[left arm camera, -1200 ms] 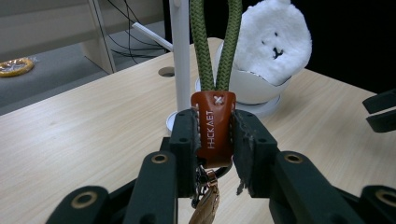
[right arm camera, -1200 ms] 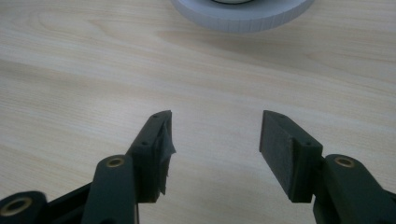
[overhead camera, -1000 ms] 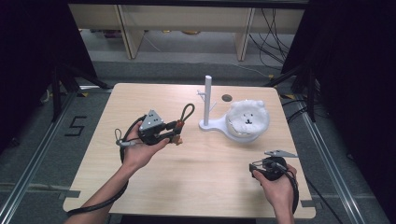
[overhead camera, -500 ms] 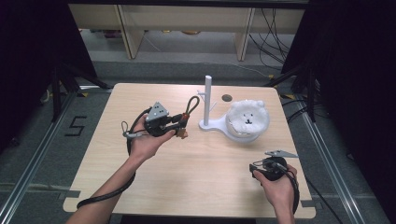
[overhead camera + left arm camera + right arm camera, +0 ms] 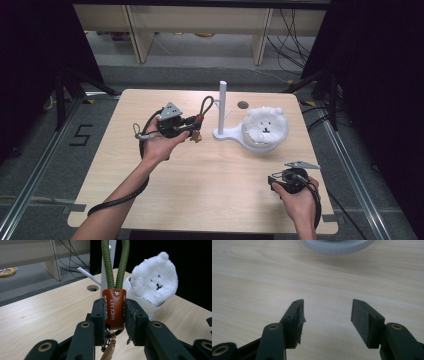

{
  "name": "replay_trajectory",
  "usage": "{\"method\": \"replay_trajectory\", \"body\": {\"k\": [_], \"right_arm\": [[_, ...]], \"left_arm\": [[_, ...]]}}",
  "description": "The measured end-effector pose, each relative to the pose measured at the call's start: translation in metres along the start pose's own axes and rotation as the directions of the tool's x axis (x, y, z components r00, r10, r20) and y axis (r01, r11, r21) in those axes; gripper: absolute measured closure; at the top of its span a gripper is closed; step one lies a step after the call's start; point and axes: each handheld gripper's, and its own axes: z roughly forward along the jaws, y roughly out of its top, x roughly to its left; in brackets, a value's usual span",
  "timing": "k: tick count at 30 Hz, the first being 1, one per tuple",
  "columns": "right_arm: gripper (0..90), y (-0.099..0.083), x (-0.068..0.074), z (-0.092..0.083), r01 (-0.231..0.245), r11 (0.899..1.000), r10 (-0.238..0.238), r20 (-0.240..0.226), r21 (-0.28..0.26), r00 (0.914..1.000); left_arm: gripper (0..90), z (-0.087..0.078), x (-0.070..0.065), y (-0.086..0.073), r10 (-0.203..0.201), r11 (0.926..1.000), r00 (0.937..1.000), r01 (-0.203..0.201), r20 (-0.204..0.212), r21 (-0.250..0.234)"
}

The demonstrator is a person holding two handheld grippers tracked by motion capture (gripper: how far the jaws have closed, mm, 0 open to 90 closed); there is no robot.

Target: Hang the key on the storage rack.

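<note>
since a second ago our left gripper (image 5: 114, 312) has carried the green rope loop keychain with its brown leather tab (image 5: 115, 307) rightward, now just beside the white post stand (image 5: 221, 107). its jaws pinch the tab, the loop standing up. our right gripper (image 5: 327, 322) has stayed at the wooden table (image 5: 210, 200)'s near right corner, jaws spread, nothing between.
</note>
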Motion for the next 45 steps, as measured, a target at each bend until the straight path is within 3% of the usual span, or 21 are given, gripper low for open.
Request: {"method": "replay_trajectory", "body": {"k": [2,3,6,8,11,15,16,18,24,25,29,36,38,39,44,45], "right_arm": [[44.9,0.0,-0.001,0.001,0.011,1.0,-0.011,-0.003,-0.006,0.9999],[44.8,0.0,0.001,0.002,-0.013,1.0,0.013,-0.006,-0.015,0.9999],[44.9,0.0,0.0,0.002,-0.009,1.0,0.009,-0.013,-0.018,0.9999],[44.8,-0.001,0.0,0.001,0.002,1.0,-0.002,-0.005,0.0,1.0],[44.8,0.0,0.002,0.0,-0.023,1.0,0.023,0.001,0.007,0.9997],[44.8,0.0,0.001,0.002,-0.018,1.0,0.017,-0.012,-0.012,0.9998],[44.8,-0.001,0.0,0.002,0.007,1.0,-0.007,-0.01,0.001,0.9999],[44.8,-0.001,0.001,0.002,-0.007,1.0,0.007,-0.005,0.007,1.0],[44.8,0.0,0.001,0.005,0.011,1.0,-0.012,-0.009,-0.019,0.9999],[44.8,0.0,0.002,0.004,-0.011,1.0,0.011,-0.008,-0.012,0.9999],[44.9,0.0,0.0,0.003,0.01,1.0,-0.01,-0.014,-0.007,0.9999],[44.9,0.0,0.002,0.003,-0.022,1.0,0.022,-0.001,-0.01,0.9997],[44.9,0.0,0.0,0.003,0.003,1.0,-0.003,0.009,-0.002,1.0],[44.8,0.0,0.001,0.002,-0.009,1.0,0.009,-0.01,-0.005,0.9999],[44.9,0.0,-0.002,0.002,0.022,1.0,-0.022,-0.008,-0.013,0.9997],[44.9,0.0,-0.001,0.001,0.009,1.0,-0.009,-0.013,-0.009,0.9999]], "left_arm": [[70.0,0.002,0.002,0.001,-0.015,0.9999,0.9999,0.015,0.003,0.001],[69.9,0.003,0.002,0.002,-0.015,0.9999,0.9999,0.015,0.003,0.002],[69.9,0.005,0.004,0.004,-0.026,0.9996,0.9997,0.026,0.002,0.009],[69.9,0.007,0.005,0.004,-0.028,0.9995,0.9996,0.027,0.004,0.012],[69.9,0.009,0.005,0.004,-0.032,0.9994,0.9995,0.032,0.003,0.015],[69.9,0.012,0.004,0.006,-0.035,0.9993,0.9994,0.035,0.0,0.015],[69.9,0.012,0.004,0.007,-0.035,0.9993,0.9994,0.035,0.0,0.013],[69.9,0.013,0.005,0.008,-0.03,0.9995,0.9996,0.03,-0.005,0.013],[69.9,0.017,0.005,0.009,-0.037,0.999,0.9993,0.037,-0.011,0.024],[69.8,0.018,0.006,0.008,-0.038,0.999,0.9993,0.038,-0.009,0.026],[69.8,0.022,0.006,0.006,-0.04,0.9986,0.9992,0.04,-0.006,0.033],[69.8,0.028,0.006,0.002,-0.048,0.9974,0.9988,0.049,-0.012,0.053],[69.8,0.029,0.006,0.002,-0.048,0.9974,0.9988,0.048,-0.01,0.054],[69.8,0.03,0.006,0.002,-0.046,0.9975,0.9989,0.046,-0.01,0.054],[69.7,0.034,0.005,0.001,-0.051,0.9972,0.9986,0.052,-0.014,0.055],[69.7,0.034,0.005,0.001,-0.052,0.9971,0.9986,0.052,-0.014,0.056]]}}
